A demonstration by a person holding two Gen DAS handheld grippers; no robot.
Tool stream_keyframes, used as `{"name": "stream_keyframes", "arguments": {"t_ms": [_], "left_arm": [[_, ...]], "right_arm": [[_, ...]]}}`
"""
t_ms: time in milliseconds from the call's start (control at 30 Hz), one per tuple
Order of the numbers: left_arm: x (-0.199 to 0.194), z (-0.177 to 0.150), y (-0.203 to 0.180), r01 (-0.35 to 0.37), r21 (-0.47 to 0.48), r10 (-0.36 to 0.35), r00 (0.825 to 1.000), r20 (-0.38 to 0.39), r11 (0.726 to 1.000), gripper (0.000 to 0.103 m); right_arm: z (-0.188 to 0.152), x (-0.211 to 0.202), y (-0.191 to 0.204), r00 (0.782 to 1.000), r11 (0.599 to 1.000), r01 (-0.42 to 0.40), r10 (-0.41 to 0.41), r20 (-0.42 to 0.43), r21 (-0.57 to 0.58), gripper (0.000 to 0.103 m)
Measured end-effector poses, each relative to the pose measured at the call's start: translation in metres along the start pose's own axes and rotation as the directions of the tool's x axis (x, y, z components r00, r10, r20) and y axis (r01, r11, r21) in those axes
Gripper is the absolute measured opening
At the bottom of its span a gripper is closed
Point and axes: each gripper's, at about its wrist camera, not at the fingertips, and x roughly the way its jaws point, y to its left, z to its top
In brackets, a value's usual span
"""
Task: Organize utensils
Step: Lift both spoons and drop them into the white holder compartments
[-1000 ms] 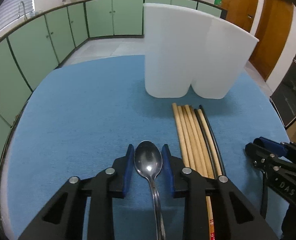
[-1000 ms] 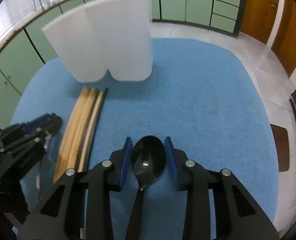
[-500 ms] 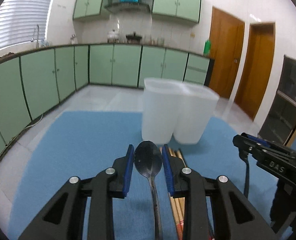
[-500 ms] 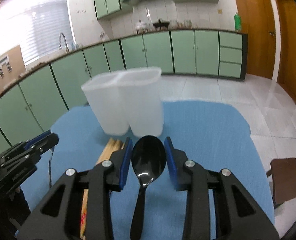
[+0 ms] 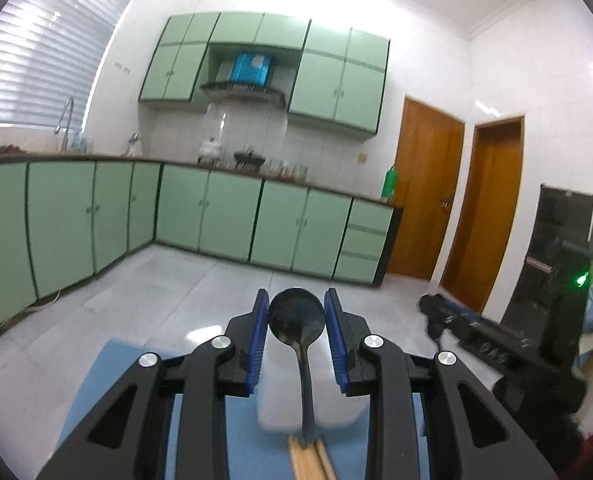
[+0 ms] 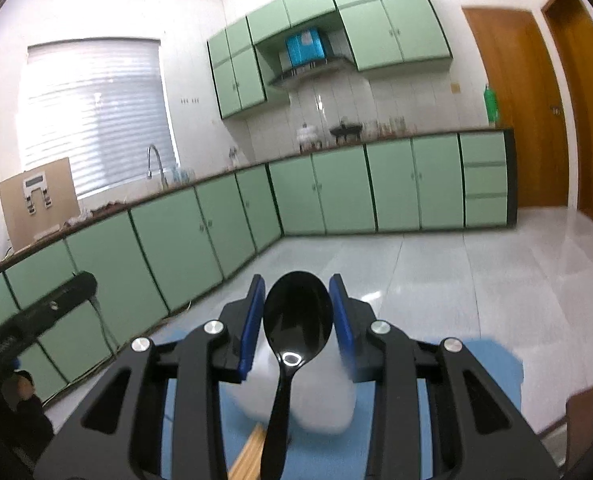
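Left claw (image 5: 296, 320) clamps the metal spoon (image 5: 296, 318). Right claw (image 6: 297, 312) clamps the black spoon (image 6: 297, 320), white holder (image 6: 320, 404) just beyond.

base cabinets (image 5: 224, 216): green, 9 to 3 o'clock | wall cabinets (image 5: 336, 80): green, 12 o'clock | window blind (image 6: 92, 116): 10 o'clock | tap (image 6: 154, 160): under blind | wooden doors (image 5: 428, 192): 3 o'clock | green bottle (image 5: 389, 184): worktop end | floor (image 6: 456, 280): pale tile
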Motion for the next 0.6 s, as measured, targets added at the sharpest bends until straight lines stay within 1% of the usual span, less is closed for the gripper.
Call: {"name": "stream_keyframes", "arguments": {"t_ms": [100, 167, 233, 333, 400, 500, 600], "left_arm": [[0.014, 0.023, -0.007, 0.015, 0.009, -0.015, 0.999, 0.038, 1.000, 0.028], [0.030, 0.036, -0.010, 0.017, 0.012, -0.018, 0.998, 0.053, 1.000, 0.028], [0.047, 0.042, -0.012, 0.013, 0.022, -0.015, 0.998, 0.056, 1.000, 0.028], [0.070, 0.035, -0.014, 0.004, 0.038, -0.005, 1.000, 0.030, 0.999, 0.028], [0.089, 0.026, -0.012, 0.001, 0.035, -0.001, 1.000, -0.007, 0.999, 0.028], [0.109, 0.009, -0.007, -0.007, 0.033, 0.009, 0.998, -0.065, 0.999, 0.028], [0.121, -0.008, -0.004, -0.010, 0.034, 0.014, 0.993, -0.118, 0.999, 0.028]], "right_arm": [[0.021, 0.016, -0.007, 0.999, 1.000, 0.005, -0.006, 0.043, 0.017, 0.032], [0.031, 0.030, -0.012, 0.997, 0.999, 0.029, -0.030, 0.064, 0.012, 0.032], [0.037, 0.045, -0.017, 0.996, 0.998, 0.056, -0.056, 0.076, 0.010, 0.032], [0.032, 0.069, -0.027, 0.993, 0.995, 0.101, -0.101, 0.058, 0.005, 0.032], [0.022, 0.084, -0.035, 0.992, 0.992, 0.123, -0.123, 0.030, 0.015, 0.032], [0.009, 0.097, -0.039, 0.990, 0.990, 0.139, -0.139, -0.005, 0.005, 0.032], [-0.004, 0.103, -0.039, 0.990, 0.991, 0.136, -0.136, -0.038, -0.001, 0.032]]}}
